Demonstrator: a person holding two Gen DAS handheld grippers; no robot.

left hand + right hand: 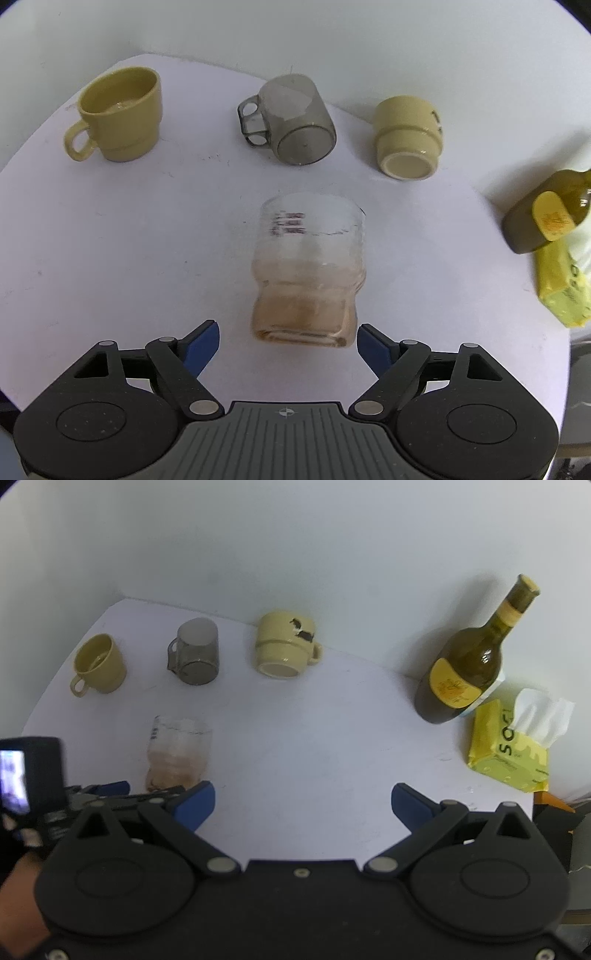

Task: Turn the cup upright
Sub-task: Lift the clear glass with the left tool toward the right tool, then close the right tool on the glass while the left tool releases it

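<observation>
Nothing is gripped yet, so the flip appears unstarted for the nearest cup. The left hand-held gripper (288,341) has its blue pads spread wide and holds nothing. Just beyond it, at twelve o'clock, the clear plastic cup (308,269) seems to stand mouth-down on the white worktop (129,240), its narrow amber-tinted base toward the pads; blur makes this uncertain. The base sits between the two pad tips but touches neither.

The right hand-held gripper (303,801) is likewise spread and empty, with bare worktop ahead; from it the clear cup lies at about ten o'clock.

Farther back, a row of three runs along the wall. At eleven o'clock from the left gripper the yellow mug (120,114) already stands upright. At twelve the smoky grey mug (295,120) is inverted, and at one o'clock the cream mug (408,138) is also bottom-up. By my judgement, one cup is done and three remain.

A green bottle (469,664) and a yellow tissue pack (508,746) stand at three o'clock, well apart from the cups.
</observation>
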